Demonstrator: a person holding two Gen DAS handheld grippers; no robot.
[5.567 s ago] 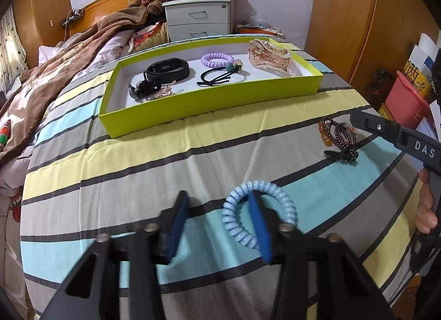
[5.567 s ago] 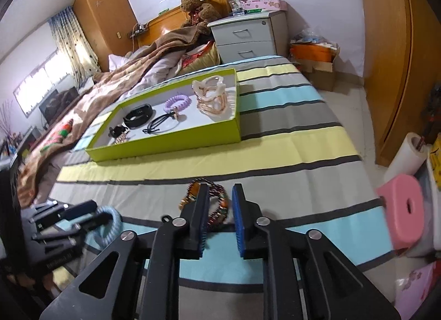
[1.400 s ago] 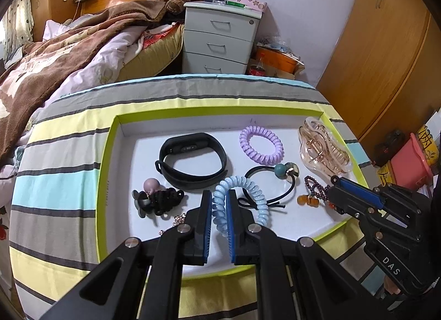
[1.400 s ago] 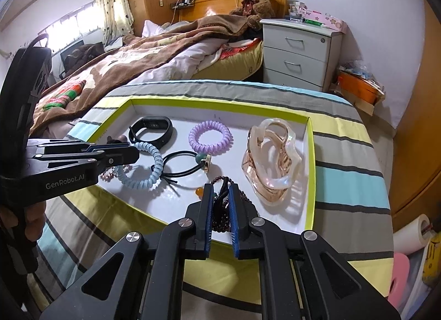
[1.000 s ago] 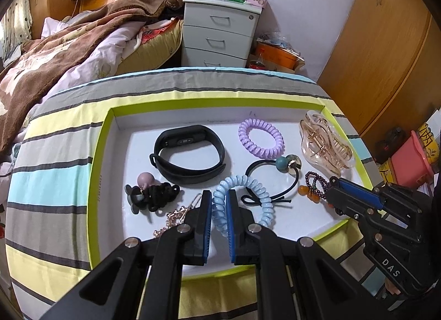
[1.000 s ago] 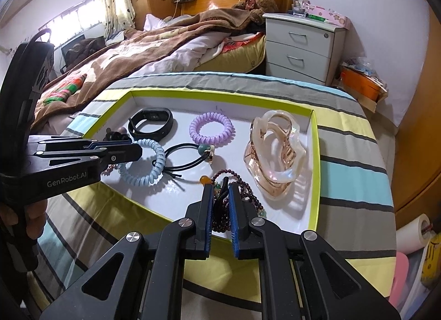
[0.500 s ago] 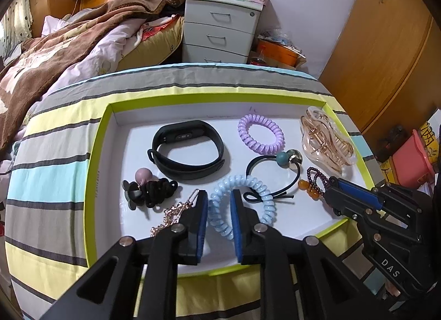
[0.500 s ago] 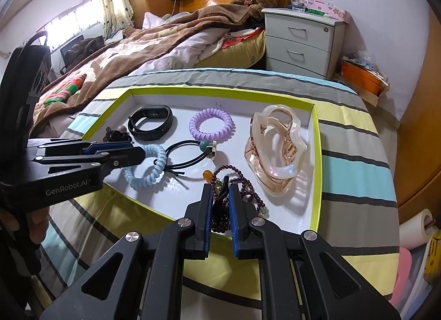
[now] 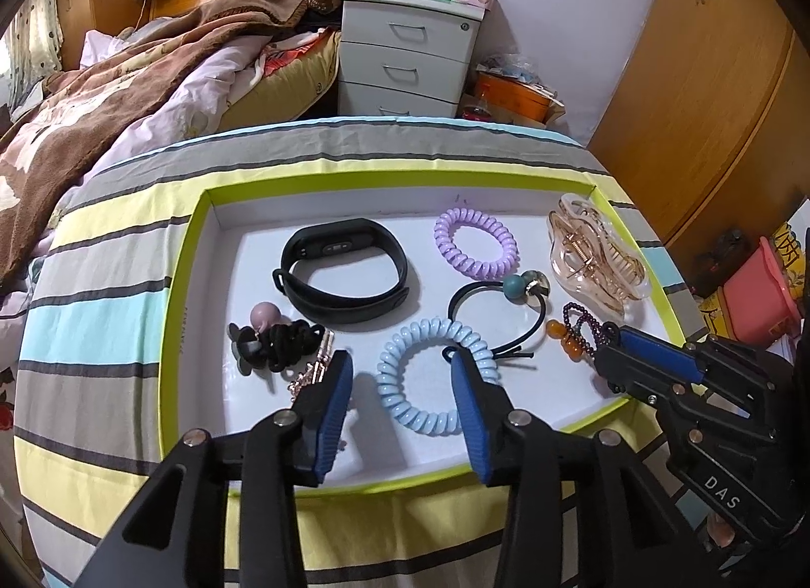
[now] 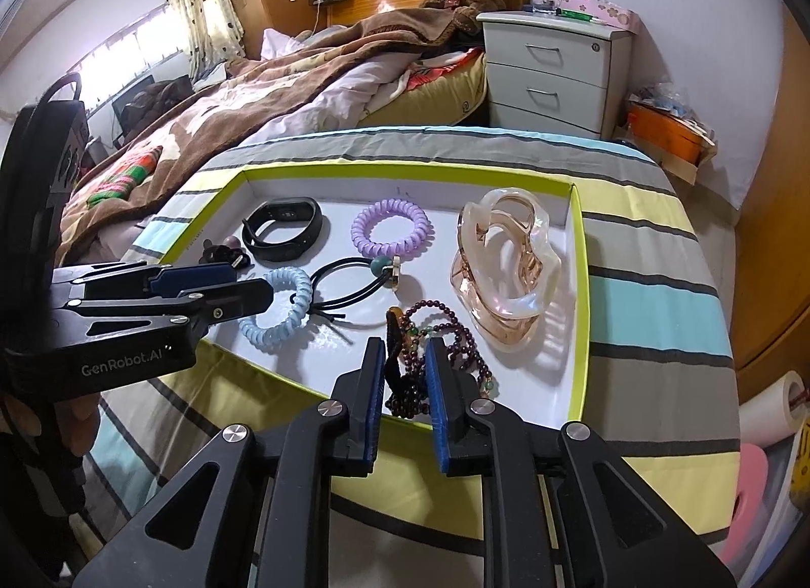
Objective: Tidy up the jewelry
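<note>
A lime-rimmed white tray (image 9: 192, 253) (image 10: 579, 284) lies on the striped bed. My left gripper (image 9: 400, 375) is open above the tray's near part; the light blue spiral hair tie (image 9: 430, 380) (image 10: 283, 309) lies loose on the tray floor between its fingers. My right gripper (image 10: 405, 360) has its jaws slightly parted around a dark beaded bracelet (image 10: 445, 335), which rests on the tray; its beads also show in the left wrist view (image 9: 582, 324). Whether the pads still press it I cannot tell.
The tray also holds a black fitness band (image 9: 344, 269), a purple spiral tie (image 9: 476, 243), a black elastic with a teal bead (image 9: 511, 299), a clear pink claw clip (image 9: 597, 253), a black scrunchie (image 9: 273, 340) and a gold chain (image 9: 314, 370). A nightstand (image 9: 405, 56) stands behind.
My left gripper has opened wide and let go of the blue spiral tie, which now lies on the tray. My right gripper's jaws have parted a little around the bracelet.
</note>
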